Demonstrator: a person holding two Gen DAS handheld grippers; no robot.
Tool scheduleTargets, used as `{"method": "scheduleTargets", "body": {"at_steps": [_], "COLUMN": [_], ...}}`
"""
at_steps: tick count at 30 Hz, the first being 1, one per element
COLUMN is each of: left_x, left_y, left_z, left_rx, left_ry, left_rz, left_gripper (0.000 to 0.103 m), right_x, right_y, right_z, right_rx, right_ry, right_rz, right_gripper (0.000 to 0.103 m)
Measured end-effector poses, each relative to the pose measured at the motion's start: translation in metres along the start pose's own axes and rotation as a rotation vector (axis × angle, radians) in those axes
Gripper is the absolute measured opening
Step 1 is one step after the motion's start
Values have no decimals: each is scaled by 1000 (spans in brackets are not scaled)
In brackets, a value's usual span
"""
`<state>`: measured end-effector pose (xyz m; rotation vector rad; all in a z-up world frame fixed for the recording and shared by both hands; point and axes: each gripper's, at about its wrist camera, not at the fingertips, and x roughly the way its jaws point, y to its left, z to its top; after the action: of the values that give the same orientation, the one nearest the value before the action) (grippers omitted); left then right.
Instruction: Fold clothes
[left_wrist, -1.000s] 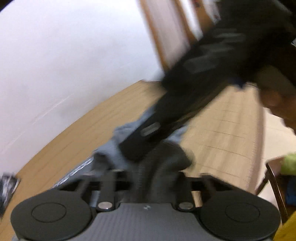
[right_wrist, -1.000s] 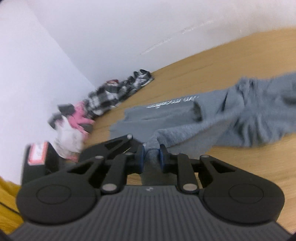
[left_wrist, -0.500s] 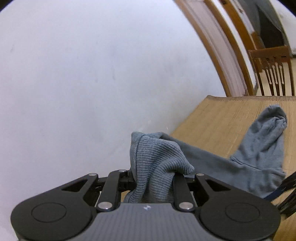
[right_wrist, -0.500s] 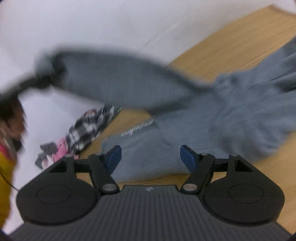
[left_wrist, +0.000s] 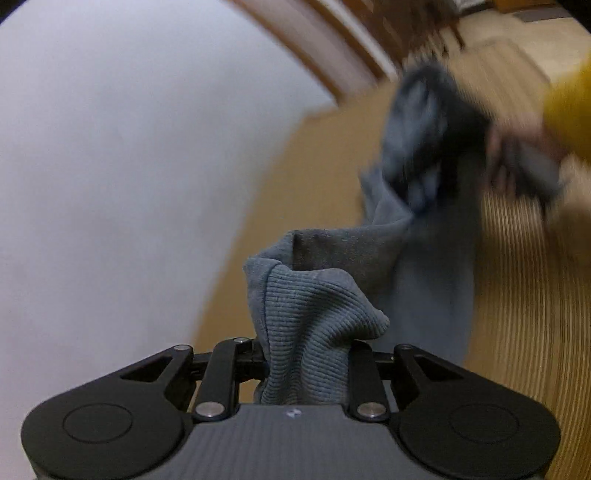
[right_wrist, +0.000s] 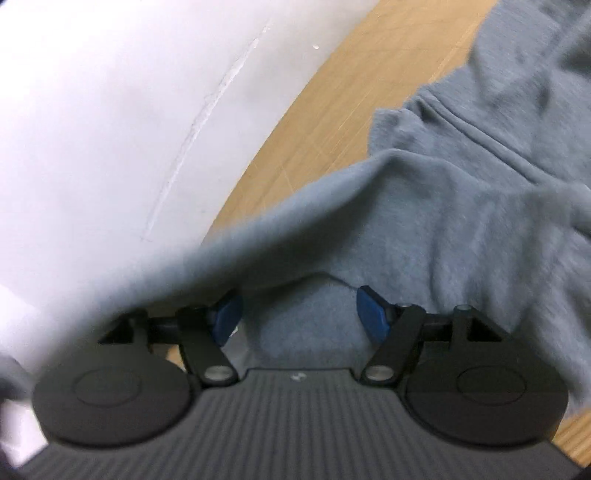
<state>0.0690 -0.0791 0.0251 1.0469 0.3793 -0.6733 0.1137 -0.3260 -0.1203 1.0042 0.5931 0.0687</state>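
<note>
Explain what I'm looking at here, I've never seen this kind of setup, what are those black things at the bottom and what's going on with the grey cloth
No robot here: a person holds a two-finger clamp tool in each hand, and each tool carries a wide-angle camera looking forward along its fingers. The black shapes at the bottom of each picture are the tool itself.

In the left tool's view, the left gripper is closed on the ribbed cuff of a grey sweatshirt. Farther off, blurred, the person's hand, with a yellow sleeve, holds the other tool against the cloth.

In the right tool's view, the right gripper stands open with its blue pads apart; grey cloth lies between them, not pinched. Its jaws have just opened.

The sweatshirt lies on a wooden surface beside a white wall.
</note>
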Motion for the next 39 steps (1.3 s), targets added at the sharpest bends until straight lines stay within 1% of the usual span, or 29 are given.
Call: {"method": "scheduleTargets", "body": {"at_steps": [1,2,4,5,7,9,11,12,13,14,15,17,18,19,20,23,25,27,28,31,32,33,34,35,37,38,39], "left_x": [10,15,23,27,38,47,51,51,50,52,43,48,52,47,43,37,34,35,27,10,7,6,5,5,5,8,6], "left_y": [-3,-4,-5,-5,-8,-12,-14,-10,-6,0,8,24,31,35,47,49,50,49,54,65,69,71,73,75,77,79,81], "left_z": [-14,-26,-43,-51,-68,-80,-88,-89,-90,-89,-100,-105,-107,-114,-119,-136,-145,-155,-163,-183,-188,-191,-193,-195,-195,-193,-190], "left_rx": [-25,-53,-111,-140,-140,-119,-99,-112,-126,-161,-197,-263,-295,-331,-370,-461,-516,-571,-599,-693,-731,-755,-779,-804,-816,-809,-801], "left_ry": [34,47,50,52,77,111,114,108,103,100,99,105,110,113,117,140,154,179,194,224,226,224,223,221,215,208,196], "left_rz": [-21,-31,-50,-61,-80,-91,-81,-91,-101,-111,-109,-105,-102,-107,-112,-100,-81,-50,-35,8,16,21,27,32,34,38,55], "left_gripper": [24,25,27,30,37,58,64,65,66,68,69,70,70,70,70,70,71,71,71,71,71,71,71,71,71,71,71], "right_x": [-4,-8,-19,-26,-39,-48,-53,-52,-49,-47,-44,-36,-28,-15,-1,51,58,92,105,118,117,116,116,116,111,109,102], "right_y": [1,3,7,9,14,22,34,44,59,75,91,132,152,169,186,226,221,231,237,246,249,250,251,251,252,252,253], "right_z": [-2,-4,-9,-12,-18,-23,-29,-36,-44,-50,-57,-82,-91,-97,-101,-120,-120,-126,-131,-143,-149,-156,-164,-169,-170,-168,-160], "right_rx": [7,12,17,16,21,22,7,-18,-69,-129,-188,-342,-417,-490,-563,-820,-987,-1119,-1163,-1234,-1263,-1289,-1313,-1311,-1274,-1261,-1239], "right_ry": [14,30,59,66,82,110,145,169,200,233,267,310,318,320,322,364,410,479,521,630,656,672,682,693,677,652,600], "right_rz": [-9,-21,-59,-73,-96,-114,-116,-102,-74,-43,-13,48,65,81,99,148,167,187,201,255,271,273,266,257,234,214,188], "right_gripper": [70,70,70,71,72,73,73,73,73,73,74,74,74,74,74,74,73,73,73,72,69,52,39,21,16,13,11]}}
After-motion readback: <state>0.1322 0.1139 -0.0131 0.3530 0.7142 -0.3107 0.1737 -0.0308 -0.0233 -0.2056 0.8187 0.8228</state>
